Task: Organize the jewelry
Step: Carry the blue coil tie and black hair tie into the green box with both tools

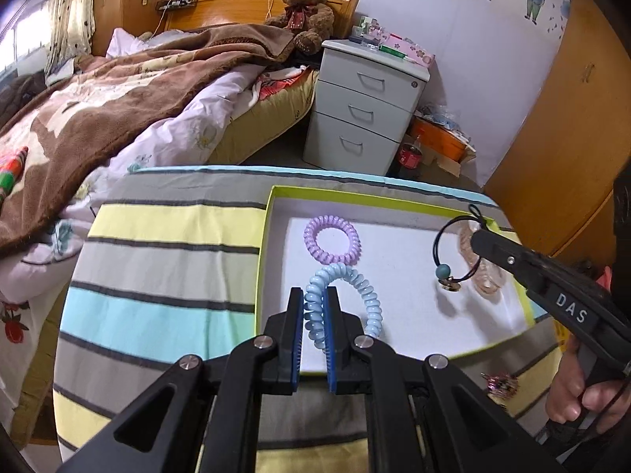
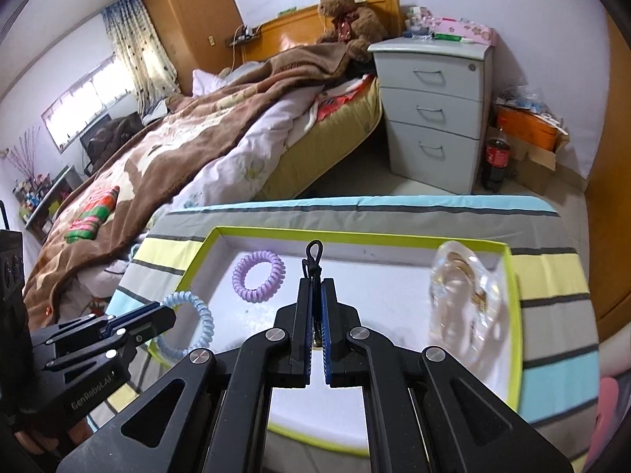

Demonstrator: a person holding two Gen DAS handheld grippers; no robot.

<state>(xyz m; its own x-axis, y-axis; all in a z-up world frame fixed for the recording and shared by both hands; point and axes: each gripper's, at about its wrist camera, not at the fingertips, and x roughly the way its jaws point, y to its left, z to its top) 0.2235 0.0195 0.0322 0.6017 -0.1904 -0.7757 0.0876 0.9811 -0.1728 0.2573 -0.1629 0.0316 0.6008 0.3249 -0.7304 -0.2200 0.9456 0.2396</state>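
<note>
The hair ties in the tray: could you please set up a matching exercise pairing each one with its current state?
Things:
1. Blue coil tie
2. Purple coil tie
3. Black tie
4. Clear clip

States:
A. Lying free at the back of the tray
B. Clamped in the right gripper
C. Clamped in the left gripper
D. Lying at the tray's right side

Pairs: 1-C, 2-A, 3-B, 4-D
</note>
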